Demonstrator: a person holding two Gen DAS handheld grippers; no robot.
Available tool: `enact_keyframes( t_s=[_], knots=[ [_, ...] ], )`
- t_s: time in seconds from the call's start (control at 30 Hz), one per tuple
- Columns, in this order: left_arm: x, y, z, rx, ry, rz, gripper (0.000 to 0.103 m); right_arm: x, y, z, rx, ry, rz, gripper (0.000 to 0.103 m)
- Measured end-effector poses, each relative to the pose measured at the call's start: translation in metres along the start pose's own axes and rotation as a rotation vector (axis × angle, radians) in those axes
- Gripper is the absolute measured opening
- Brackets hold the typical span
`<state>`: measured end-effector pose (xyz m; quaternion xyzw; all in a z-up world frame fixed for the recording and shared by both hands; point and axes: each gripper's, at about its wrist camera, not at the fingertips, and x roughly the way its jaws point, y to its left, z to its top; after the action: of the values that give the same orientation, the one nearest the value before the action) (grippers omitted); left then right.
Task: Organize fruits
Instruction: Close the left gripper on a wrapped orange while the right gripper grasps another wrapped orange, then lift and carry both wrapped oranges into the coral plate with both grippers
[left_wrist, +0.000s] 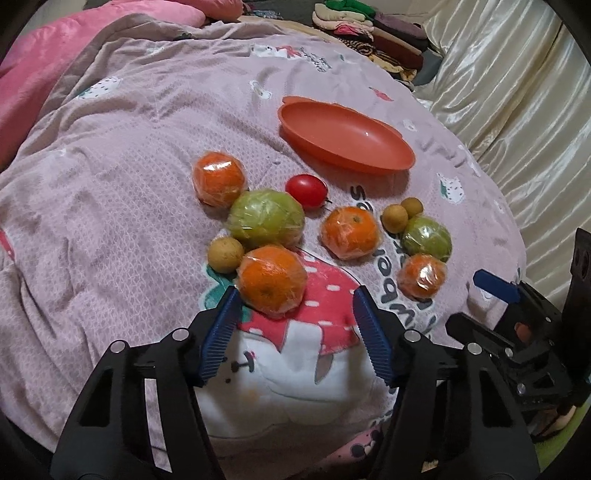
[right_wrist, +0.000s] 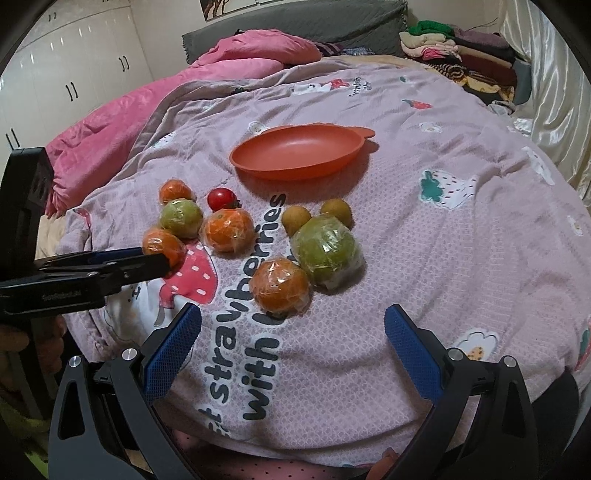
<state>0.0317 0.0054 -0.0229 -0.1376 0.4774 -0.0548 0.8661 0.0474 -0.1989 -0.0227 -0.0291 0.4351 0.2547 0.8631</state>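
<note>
Several fruits lie on a pink blanket (left_wrist: 110, 229): wrapped oranges, two wrapped green fruits, small brown round fruits and a red tomato (left_wrist: 306, 190). An empty orange dish (left_wrist: 347, 138) sits beyond them; it also shows in the right wrist view (right_wrist: 295, 155). My left gripper (left_wrist: 295, 295) is open, its left finger beside the nearest wrapped orange (left_wrist: 271, 280). My right gripper (right_wrist: 291, 317) is open and empty, just short of another wrapped orange (right_wrist: 280, 284) and a green fruit (right_wrist: 327, 249).
Folded clothes (right_wrist: 454, 44) are stacked at the far right of the bed. A pink duvet (right_wrist: 155, 96) lies at the far left. Cream curtains (left_wrist: 517, 92) hang on the right. White wardrobes (right_wrist: 74, 66) stand behind.
</note>
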Motion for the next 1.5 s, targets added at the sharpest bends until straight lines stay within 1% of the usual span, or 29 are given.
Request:
enact_keyframes(
  t_s=[0.17, 0.2, 0.23, 0.27, 0.3, 0.37, 0.43, 0.5, 0.53, 0.63, 0.83, 0.93, 1.07, 1.3, 1.5],
  knots=[
    [0.002, 0.006, 0.003, -0.010, -0.004, 0.002, 0.045, 0.007, 0.005, 0.001, -0.017, 0.020, 0.019, 0.097],
    [0.003, 0.006, 0.004, -0.009, -0.004, 0.004, 0.044, 0.009, 0.006, 0.001, -0.020, 0.022, 0.024, 0.095],
    [0.004, 0.007, 0.005, -0.006, -0.003, 0.008, 0.044, 0.010, 0.006, 0.001, -0.021, 0.024, 0.026, 0.086],
    [0.007, 0.007, 0.005, -0.006, 0.004, 0.008, 0.040, 0.011, 0.006, 0.001, -0.021, 0.029, 0.028, 0.081],
    [0.009, 0.009, 0.005, -0.009, 0.012, 0.009, 0.039, 0.013, 0.006, 0.002, -0.022, 0.035, 0.028, 0.076],
    [0.013, 0.008, 0.006, 0.000, 0.016, 0.015, 0.039, 0.015, 0.005, 0.002, -0.020, 0.041, 0.029, 0.075],
    [0.015, 0.007, 0.006, 0.011, 0.014, 0.021, 0.039, 0.017, 0.006, 0.003, -0.023, 0.041, 0.035, 0.063],
    [0.016, 0.006, 0.007, 0.021, 0.013, 0.026, 0.038, 0.020, 0.006, 0.004, -0.023, 0.048, 0.041, 0.059],
    [0.018, 0.006, 0.008, 0.025, 0.015, 0.029, 0.038, 0.021, 0.006, 0.005, -0.026, 0.049, 0.046, 0.055],
    [0.021, 0.004, 0.009, 0.039, 0.014, 0.038, 0.035, 0.025, 0.006, 0.008, -0.022, 0.049, 0.053, 0.048],
    [0.025, 0.004, 0.011, 0.049, 0.018, 0.025, 0.034, 0.032, 0.009, 0.012, -0.039, 0.047, 0.056, 0.044],
    [0.024, 0.005, 0.011, 0.049, 0.018, 0.017, 0.034, 0.035, 0.009, 0.012, -0.049, 0.040, 0.049, 0.038],
    [0.020, 0.004, 0.010, 0.045, 0.018, -0.008, 0.033, 0.036, 0.009, 0.011, -0.060, 0.031, 0.053, 0.038],
    [0.003, -0.002, 0.011, 0.045, 0.000, -0.053, 0.033, 0.026, 0.006, 0.012, -0.033, 0.024, 0.105, 0.038],
    [-0.008, -0.007, 0.029, 0.060, -0.028, -0.061, 0.033, 0.011, 0.009, 0.021, -0.044, -0.015, 0.124, 0.038]
  ],
)
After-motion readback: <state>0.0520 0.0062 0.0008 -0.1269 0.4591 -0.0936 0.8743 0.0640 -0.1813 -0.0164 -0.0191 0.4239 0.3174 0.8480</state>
